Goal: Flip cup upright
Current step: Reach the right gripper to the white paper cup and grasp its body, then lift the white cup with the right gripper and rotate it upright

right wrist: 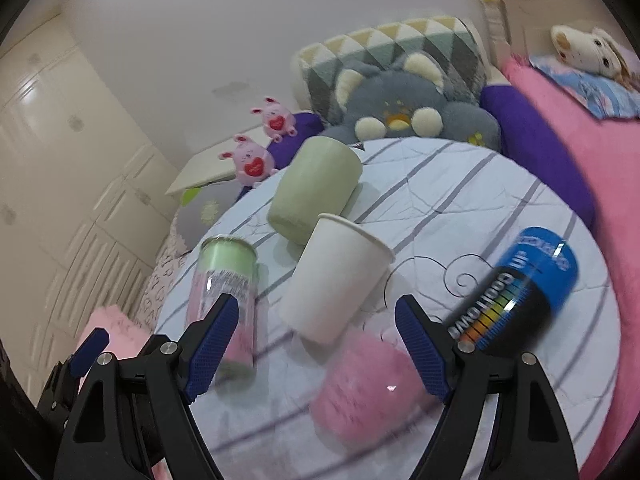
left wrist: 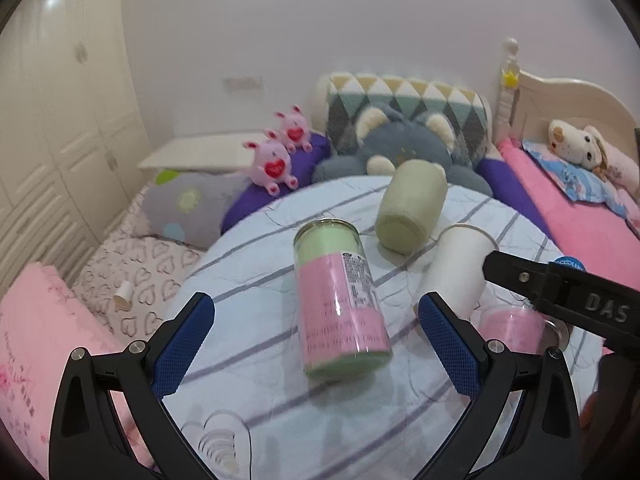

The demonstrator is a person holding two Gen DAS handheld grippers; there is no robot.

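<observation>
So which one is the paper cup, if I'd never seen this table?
Start at the round table with the striped cloth in front of the big grey plush toy. Near its middle, a plain white paper cup lies tipped over, just in front of the pale green cup. It is the only all-white one with no label; its neighbours are pink-labelled, green or blue.

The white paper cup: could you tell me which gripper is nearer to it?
Right. The right gripper has the paper cup just beyond its fingertips; the left gripper faces the pink-labelled jar beside it.
</observation>
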